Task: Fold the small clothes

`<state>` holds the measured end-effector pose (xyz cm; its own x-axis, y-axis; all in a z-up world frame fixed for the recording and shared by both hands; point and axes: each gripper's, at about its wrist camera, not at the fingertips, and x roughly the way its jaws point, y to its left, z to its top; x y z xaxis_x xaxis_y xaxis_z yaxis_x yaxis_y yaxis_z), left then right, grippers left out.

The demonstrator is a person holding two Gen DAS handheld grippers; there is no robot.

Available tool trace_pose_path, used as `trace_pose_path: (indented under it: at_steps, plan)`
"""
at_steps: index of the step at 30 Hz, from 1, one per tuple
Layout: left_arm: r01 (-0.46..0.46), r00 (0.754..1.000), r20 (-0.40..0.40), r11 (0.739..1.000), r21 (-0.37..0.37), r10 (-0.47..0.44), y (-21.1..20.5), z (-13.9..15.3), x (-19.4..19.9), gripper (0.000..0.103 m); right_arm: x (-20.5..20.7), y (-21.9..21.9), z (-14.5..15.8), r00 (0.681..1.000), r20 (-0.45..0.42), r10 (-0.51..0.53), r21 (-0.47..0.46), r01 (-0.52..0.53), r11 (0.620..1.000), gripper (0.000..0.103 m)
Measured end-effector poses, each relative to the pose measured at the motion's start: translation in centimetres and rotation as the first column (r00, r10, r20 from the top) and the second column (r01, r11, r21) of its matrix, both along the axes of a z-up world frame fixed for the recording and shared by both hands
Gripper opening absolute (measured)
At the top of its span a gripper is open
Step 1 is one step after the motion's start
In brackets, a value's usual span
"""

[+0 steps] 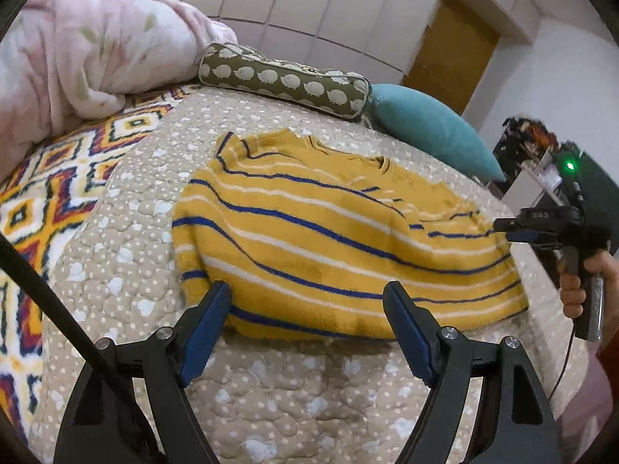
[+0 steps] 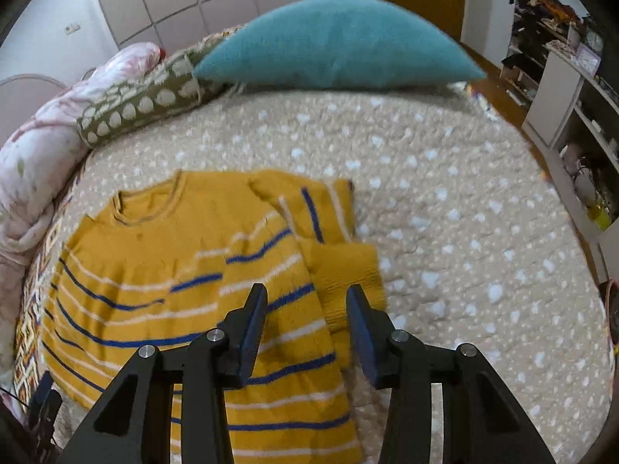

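A small yellow sweater [image 1: 340,239] with blue and white stripes lies flat on the beige dotted quilt [image 1: 127,208]. Its sleeves are folded in over the body. My left gripper [image 1: 307,294] is open and empty, just above the sweater's hem edge. My right gripper shows in the left wrist view [image 1: 503,232] at the sweater's right side, its jaws unclear there. In the right wrist view the right gripper [image 2: 305,297] is open and empty above the sweater [image 2: 185,270], beside the folded sleeve cuff [image 2: 344,274].
A teal pillow [image 2: 340,42] and an olive bolster with white spots [image 1: 282,77] lie at the head of the bed. A pink floral duvet [image 1: 77,54] is piled at the left, beside a patterned blanket [image 1: 35,201]. Shelves [image 2: 572,89] stand to the right.
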<state>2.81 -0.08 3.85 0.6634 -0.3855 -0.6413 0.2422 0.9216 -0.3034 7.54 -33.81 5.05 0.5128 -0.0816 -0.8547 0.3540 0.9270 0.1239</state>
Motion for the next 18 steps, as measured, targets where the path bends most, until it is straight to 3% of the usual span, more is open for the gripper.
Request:
trace_pose_path:
  at_steps: [1, 2, 3, 8, 12, 14, 16, 18]
  plan:
    - [0.003, 1.000, 0.003, 1.000, 0.002, -0.003, -0.1, 0.1, -0.2, 0.080, 0.4, 0.0, -0.9, 1.000, -0.022, 0.014, 0.018, -0.014, 1.000, 0.044]
    - [0.007, 1.000, 0.004, 1.000, 0.001, -0.007, -0.1, 0.1, -0.3, 0.080, 0.8, 0.1, -1.7, 0.999, -0.041, 0.035, 0.038, -0.034, 0.999, 0.019]
    - [0.013, 1.000, 0.004, 1.000, -0.007, -0.013, -0.1, 0.1, -0.4, 0.080, 1.0, 0.1, -2.3, 0.997, -0.057, 0.044, 0.046, -0.041, 0.998, 0.008]
    - [0.021, 1.000, -0.003, 0.999, -0.050, -0.022, 0.5, 0.4, -0.4, 0.080, 0.8, -0.4, -2.1, 1.000, -0.030, 0.000, 0.060, 0.002, 0.998, 0.007]
    - [0.014, 1.000, -0.014, 0.997, -0.078, -0.015, 0.9, 0.5, -0.3, 0.080, -0.2, -1.7, -1.0, 0.998, 0.048, -0.035, 0.199, 0.024, 0.980, 0.011]
    - [0.012, 1.000, -0.017, 0.997, -0.081, -0.013, 1.0, 0.4, -0.3, 0.080, -0.6, -2.0, -0.7, 0.996, 0.071, -0.059, 0.194, 0.044, 0.980, 0.013]
    - [0.013, 1.000, -0.021, 0.996, -0.083, -0.014, 1.0, 0.3, -0.3, 0.080, -0.9, -2.2, -0.4, 0.993, 0.085, -0.076, 0.175, 0.060, 0.983, 0.019]
    - [0.014, 1.000, -0.025, 0.997, -0.082, -0.016, 0.9, 0.3, -0.2, 0.080, -1.0, -2.4, -0.2, 0.991, 0.096, -0.092, 0.151, 0.077, 0.986, 0.034]
